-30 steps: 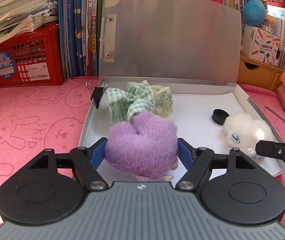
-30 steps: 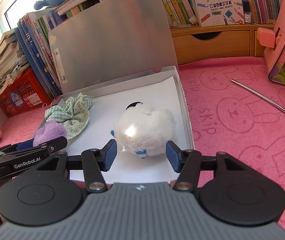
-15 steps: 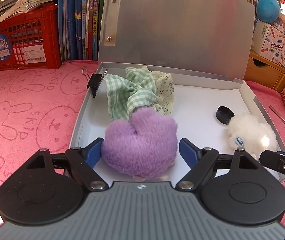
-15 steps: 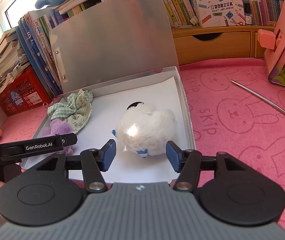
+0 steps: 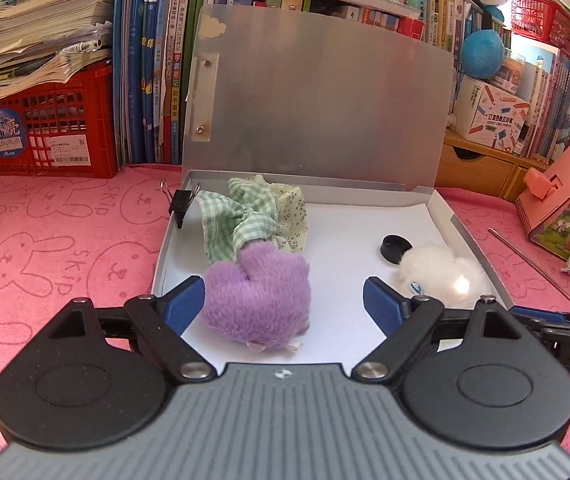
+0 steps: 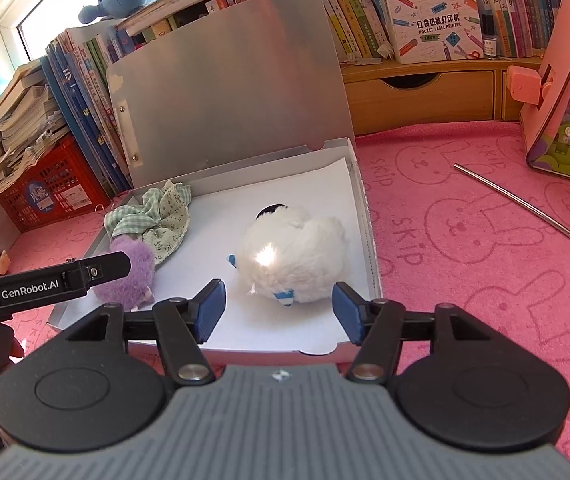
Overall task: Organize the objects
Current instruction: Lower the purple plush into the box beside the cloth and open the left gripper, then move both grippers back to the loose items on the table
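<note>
Left wrist view showed the purple plush (image 5: 257, 296) and white plush (image 5: 441, 274) already lying inside the open box (image 5: 481, 256); both grippers, left gripper (image 5: 283, 306) and right gripper (image 6: 279, 310), stood spread, gripping nothing. Closing the lid probably remained.

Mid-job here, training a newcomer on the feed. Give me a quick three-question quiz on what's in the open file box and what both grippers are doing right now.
1. True or false: the left gripper is clamped shut on the purple plush.
2. Multiple choice: what lies just behind the white plush inside the file box? A) binder clip B) black cap C) metal rod
3. Fill in: the checked cloth lies against the ___ plush.

Key
1. False: its jaws are open, with a clear gap on the right side.
2. B, the black cap.
3. Purple.
</note>
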